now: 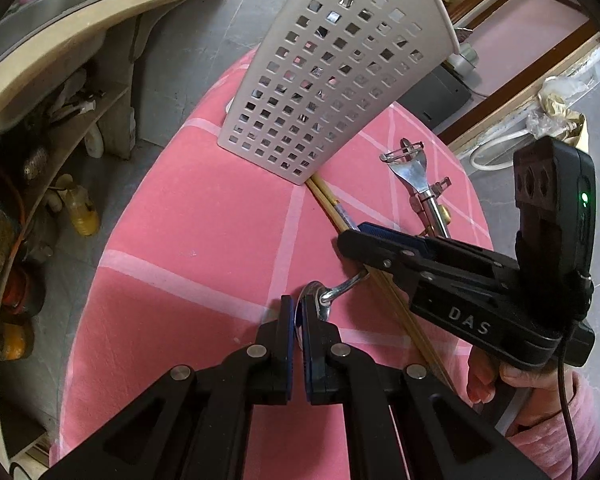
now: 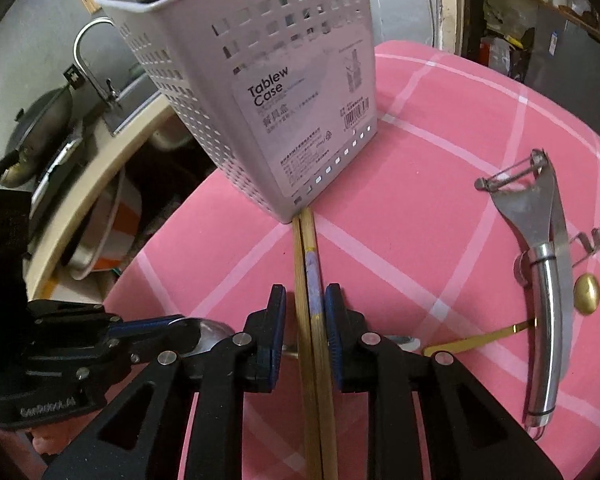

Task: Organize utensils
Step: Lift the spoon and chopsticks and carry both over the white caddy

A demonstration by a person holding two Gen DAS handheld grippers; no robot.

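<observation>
Left gripper (image 1: 296,312) is clenched on a shiny steel spoon (image 1: 324,298). Right gripper (image 2: 305,320) stands released astride two slim bamboo chopsticks (image 2: 314,344) beside the perforated plastic basket (image 2: 260,92).

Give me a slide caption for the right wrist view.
Right gripper straddles paired bamboo chopsticks on the pink checked tablecloth, before the white perforated plastic utensil holder.

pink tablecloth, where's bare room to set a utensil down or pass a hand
Bare cloth lies left of the chopsticks, in front of the white utensil case, out to the table's left edge. A narrower strip lies between the chopsticks and the peeler. The right side is crowded: peeler, gold spoon, both grippers.
</observation>
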